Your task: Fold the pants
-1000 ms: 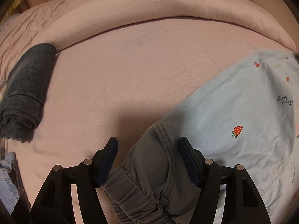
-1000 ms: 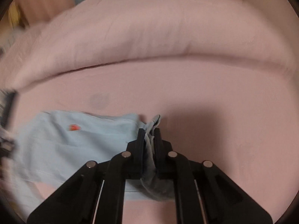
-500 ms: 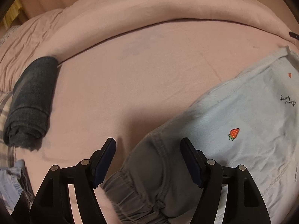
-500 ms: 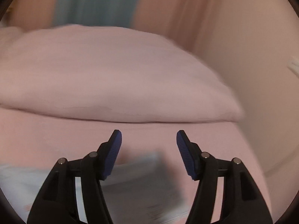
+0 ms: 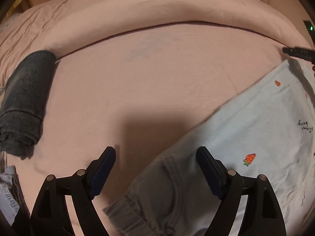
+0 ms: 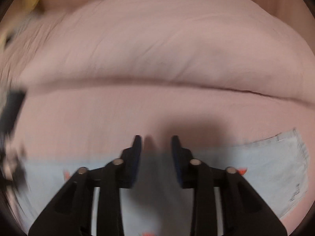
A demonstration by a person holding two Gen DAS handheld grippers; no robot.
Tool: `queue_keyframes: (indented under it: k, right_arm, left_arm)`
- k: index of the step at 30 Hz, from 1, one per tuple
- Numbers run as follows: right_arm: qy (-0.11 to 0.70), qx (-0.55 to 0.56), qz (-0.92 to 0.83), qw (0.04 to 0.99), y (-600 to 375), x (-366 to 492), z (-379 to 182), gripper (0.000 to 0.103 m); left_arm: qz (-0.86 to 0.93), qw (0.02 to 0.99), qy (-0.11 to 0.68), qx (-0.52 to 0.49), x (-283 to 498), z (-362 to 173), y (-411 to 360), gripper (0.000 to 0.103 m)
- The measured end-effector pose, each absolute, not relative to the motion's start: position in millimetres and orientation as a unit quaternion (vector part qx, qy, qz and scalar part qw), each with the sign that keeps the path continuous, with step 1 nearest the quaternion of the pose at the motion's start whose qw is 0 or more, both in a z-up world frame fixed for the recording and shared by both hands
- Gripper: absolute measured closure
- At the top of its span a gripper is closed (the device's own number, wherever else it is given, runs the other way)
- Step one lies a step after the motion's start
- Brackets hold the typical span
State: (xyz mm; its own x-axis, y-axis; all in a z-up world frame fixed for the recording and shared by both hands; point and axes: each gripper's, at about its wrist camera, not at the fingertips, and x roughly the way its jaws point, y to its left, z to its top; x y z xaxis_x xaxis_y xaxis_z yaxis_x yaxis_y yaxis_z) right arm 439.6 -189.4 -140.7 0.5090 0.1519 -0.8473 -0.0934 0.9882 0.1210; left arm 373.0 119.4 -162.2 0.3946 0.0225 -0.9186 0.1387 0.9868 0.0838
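Note:
Light blue pants [image 5: 246,129] with small red strawberries lie flat on the pink bed, reaching from the lower middle to the right edge of the left wrist view. Their gathered waistband [image 5: 137,212] lies below and between the fingers. My left gripper [image 5: 155,157] is open and empty above the waistband. In the blurred right wrist view the pants [image 6: 265,165] lie across the bottom, one end at the right. My right gripper [image 6: 156,140] is open with a narrower gap, empty, over the pants' far edge.
A folded dark grey garment [image 5: 23,100] lies at the left of the bed. A thick pink duvet [image 5: 157,9] runs along the far side. More pale clothing [image 5: 7,196] sits at the lower left. The other gripper's tip [image 5: 299,52] shows at the right edge.
My right gripper let go of the pants' end, swung away and came back over the pants, partly narrowed. My left gripper stayed open and drew back a little from the waistband.

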Motion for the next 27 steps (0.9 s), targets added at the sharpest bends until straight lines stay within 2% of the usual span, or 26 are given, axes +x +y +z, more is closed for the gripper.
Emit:
queue_keyframes:
  k: [3,8,10,12,13,14,15,18,20,23,27]
  right_arm:
    - [0.478,-0.076,0.012,0.875,-180,439,-138,0.059]
    - [0.449,-0.077,0.217,0.863,-136,368,-102,0.061]
    - [0.455,-0.134,0.279,0.835,-109,335,-111,0.062]
    - [0.493,-0.188,0.248,0.813,-99,333,-141,0.062]
    - [0.512,-0.206,0.213,0.806,-100,342,-153,0.061]
    - [0.531,-0.211,0.175,0.802,-105,351,-163,0.046]
    - [0.53,-0.188,0.161,0.811,-109,357,-159,0.048]
    - [0.468,-0.189,0.188,0.843,-94,354,-120,0.046]
    - [0.432,-0.219,0.253,0.837,-66,345,-104,0.04]
    - [0.428,-0.269,0.325,0.799,-26,337,-112,0.04]
    - [0.461,-0.263,0.377,0.759,2,350,-141,0.039]
  left_arm:
    - [-0.032,0.842,0.531,0.089,366,-153,121,0.018]
    - [-0.059,0.84,0.523,0.133,356,-159,111,0.018]
    - [-0.054,0.833,0.534,0.133,360,-168,113,0.018]
    - [-0.057,0.835,0.537,0.104,366,-164,123,0.018]
    - [-0.055,0.835,0.54,0.09,369,-162,129,0.018]
    - [-0.053,0.835,0.541,0.085,370,-160,133,0.018]
    - [-0.056,0.836,0.538,0.089,371,-158,138,0.018]
    - [-0.071,0.835,0.539,0.092,371,-156,149,0.018]
    - [-0.088,0.831,0.545,0.075,372,-156,158,0.018]
    - [-0.123,0.822,0.554,0.052,379,-160,162,0.018]
    - [-0.142,0.804,0.574,0.069,390,-171,155,0.031]
